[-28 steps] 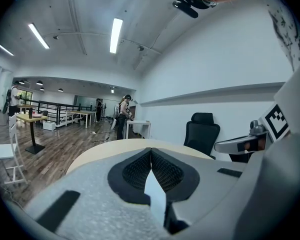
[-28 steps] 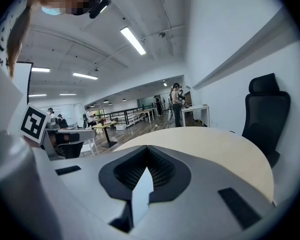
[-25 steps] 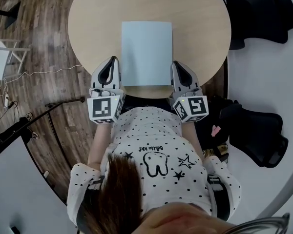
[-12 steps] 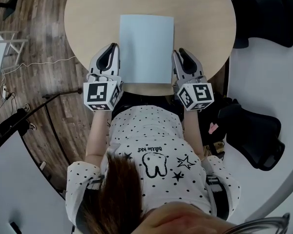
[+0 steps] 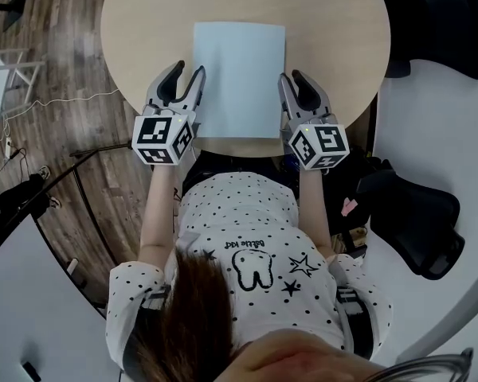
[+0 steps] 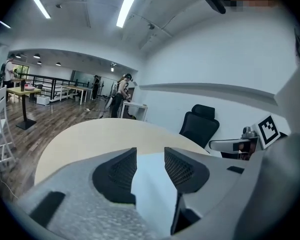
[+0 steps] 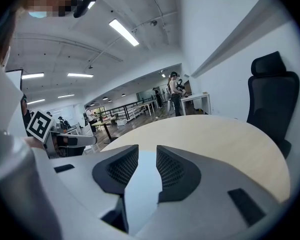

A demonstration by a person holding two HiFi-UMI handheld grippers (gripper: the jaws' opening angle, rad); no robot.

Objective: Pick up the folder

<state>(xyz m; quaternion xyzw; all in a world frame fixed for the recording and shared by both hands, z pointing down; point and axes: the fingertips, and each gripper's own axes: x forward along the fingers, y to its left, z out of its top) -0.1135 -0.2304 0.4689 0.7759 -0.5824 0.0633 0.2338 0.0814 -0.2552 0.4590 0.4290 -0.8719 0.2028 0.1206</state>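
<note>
Beige round wooden table (image 5: 334, 22) carries the pale blue flat rectangular folder (image 5: 239, 78), lying square near its front edge; it looks thin, light, likely floppy and slick on the tabletop. The left gripper (image 5: 189, 70) and right gripper (image 5: 291, 76) flank its near corners. Their jaws have just been opening and are parted and unclamped, with the folder's side edges showing between them, a fair place to pinch.

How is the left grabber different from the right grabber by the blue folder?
The left grey gripper spreads its fingers wider than the right grey gripper. The left gripper sits at the pale blue folder's left edge, the right gripper at its right edge. Both have just been opening their fingers, and both show the folder between them, unpinched.
</note>
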